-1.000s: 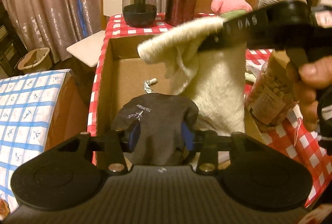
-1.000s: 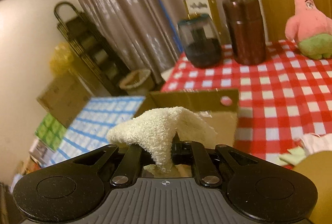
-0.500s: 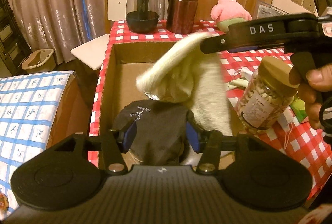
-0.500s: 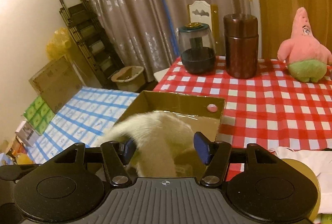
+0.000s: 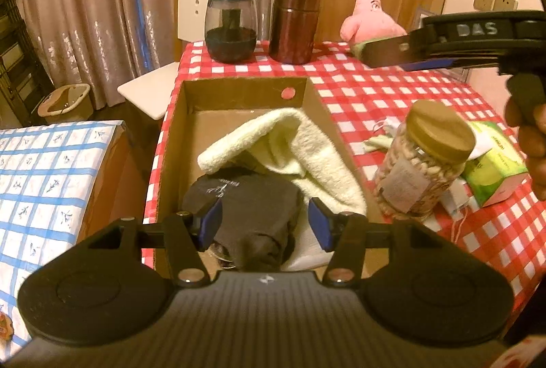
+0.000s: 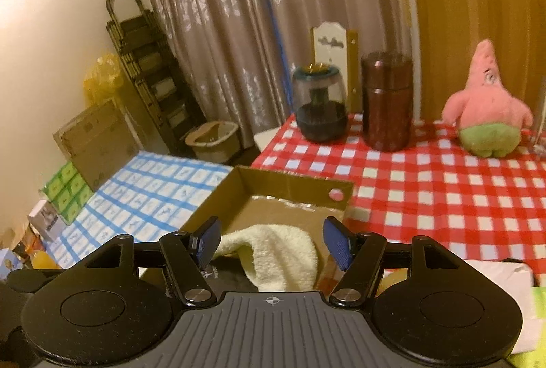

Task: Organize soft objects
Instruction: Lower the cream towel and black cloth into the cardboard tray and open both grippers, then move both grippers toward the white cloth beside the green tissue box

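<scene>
Left wrist view: your left tongs (image 5: 264, 224) hang over the near end of the cardboard box (image 5: 170, 142), which sits on the bench (image 5: 392, 95) under its red checked cloth. Their blue pads stand apart on either side of the dark folded garment (image 5: 249, 207), which lies in the box; the jaws have just been opening, and you can see a gap between each pad and the cloth, so they grip nothing. The cream towel (image 5: 290, 153) lies slumped in the box too, draped partly over the far edge of the dark garment and leaning against the right wall.

Your right tongs (image 5: 385, 52) show at the upper right of this view, above the bench and well clear of the towel, with your fingers around the handle at the frame's edge. From the right wrist camera, the right tongs (image 6: 273, 241) stand wide, having just been opening, with the towel (image 6: 279, 252) below them in the box (image 6: 290, 187), touching neither pad.

Just right of the box stands a jar of nuts (image 5: 423, 159), and beside that a green carton (image 5: 494, 170). At the far end of the bench stand a pink plush star (image 6: 484, 105), a brown canister (image 6: 387, 101) and a dark glass jar (image 6: 319, 105).
</scene>
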Tool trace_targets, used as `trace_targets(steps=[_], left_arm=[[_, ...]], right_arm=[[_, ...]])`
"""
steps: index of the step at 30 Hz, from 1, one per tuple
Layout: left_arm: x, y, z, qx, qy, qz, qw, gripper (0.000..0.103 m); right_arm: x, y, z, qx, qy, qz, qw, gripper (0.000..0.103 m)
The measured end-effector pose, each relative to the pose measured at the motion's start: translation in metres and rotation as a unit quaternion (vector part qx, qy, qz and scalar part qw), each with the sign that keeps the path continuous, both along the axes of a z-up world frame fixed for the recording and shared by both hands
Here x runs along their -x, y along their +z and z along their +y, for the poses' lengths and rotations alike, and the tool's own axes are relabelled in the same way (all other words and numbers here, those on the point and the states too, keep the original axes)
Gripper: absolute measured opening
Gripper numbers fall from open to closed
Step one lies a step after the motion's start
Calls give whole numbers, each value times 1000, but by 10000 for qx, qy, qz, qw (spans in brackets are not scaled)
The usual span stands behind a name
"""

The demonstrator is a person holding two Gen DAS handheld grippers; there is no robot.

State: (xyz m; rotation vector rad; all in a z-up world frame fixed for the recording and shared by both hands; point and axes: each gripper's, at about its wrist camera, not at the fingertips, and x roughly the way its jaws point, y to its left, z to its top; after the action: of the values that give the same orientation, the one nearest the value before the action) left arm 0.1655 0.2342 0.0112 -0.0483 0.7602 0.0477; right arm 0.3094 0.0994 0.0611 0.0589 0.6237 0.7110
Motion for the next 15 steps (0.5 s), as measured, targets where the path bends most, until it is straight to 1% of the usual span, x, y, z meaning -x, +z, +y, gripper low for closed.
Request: trace_targets(steps=[3, 7, 12, 14, 15], left_arm=[[6, 10, -11, 34, -8, -105, 9999, 55], [13, 23, -29, 68, -42, -230, 9997, 61], [21, 36, -58, 98, -129, -376, 9992, 73], [24, 40, -70, 106, -175, -428, 9989, 81], [26, 42, -76, 129, -199, -455, 9987, 81]], right_arm=[[10, 15, -25, -90, -140, -125, 9998, 66], [24, 32, -64, -158, -359, -271, 9989, 66], [41, 49, -114, -141, -691, -400, 9967, 67], [46, 53, -134, -112, -828, -414, 9956, 67], [49, 54, -143, -109, -908, -423, 9949, 67]])
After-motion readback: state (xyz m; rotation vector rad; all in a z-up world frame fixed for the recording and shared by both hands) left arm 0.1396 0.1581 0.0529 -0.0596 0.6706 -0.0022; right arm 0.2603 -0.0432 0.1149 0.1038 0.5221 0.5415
